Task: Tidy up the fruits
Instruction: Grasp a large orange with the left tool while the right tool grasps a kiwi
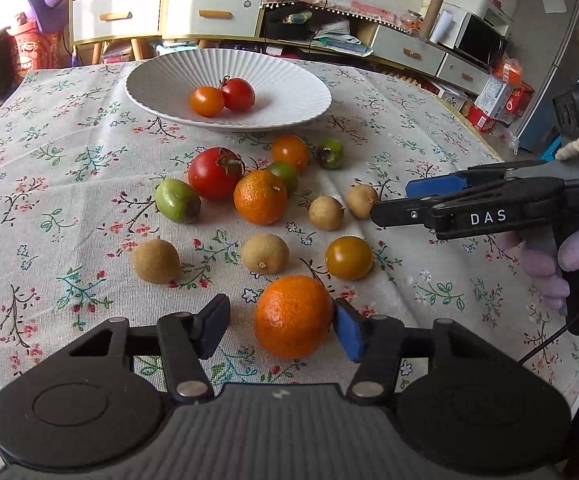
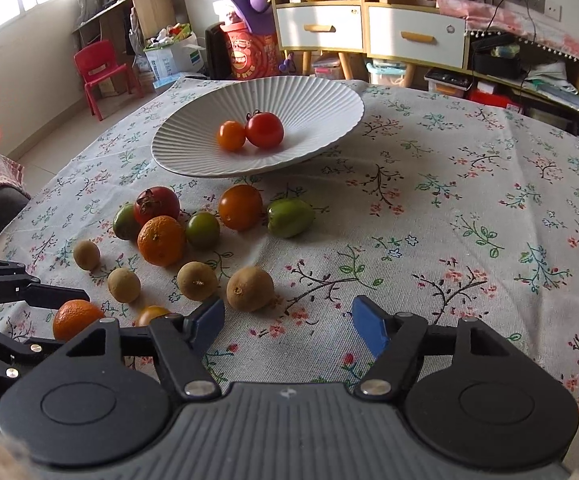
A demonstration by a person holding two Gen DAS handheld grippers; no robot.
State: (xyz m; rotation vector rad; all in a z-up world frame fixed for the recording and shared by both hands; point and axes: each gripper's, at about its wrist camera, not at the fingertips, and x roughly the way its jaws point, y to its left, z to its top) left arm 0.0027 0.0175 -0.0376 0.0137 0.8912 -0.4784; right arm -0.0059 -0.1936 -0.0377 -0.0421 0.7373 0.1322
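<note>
A mandarin lies on the flowered cloth between the jaws of my left gripper. The right blue pad touches it and the left finger stands apart, so the gripper is open. My right gripper is open over bare cloth, with a brown longan just ahead of its left finger. In the left wrist view the right gripper reaches in from the right, tips beside a longan. The white ribbed plate holds a red tomato and an orange tomato.
Loose fruit lies between plate and grippers: a red tomato, a second mandarin, a green fruit, several longans, a yellowish tomato. A gloved hand holds the right gripper. Cabinets stand behind the table.
</note>
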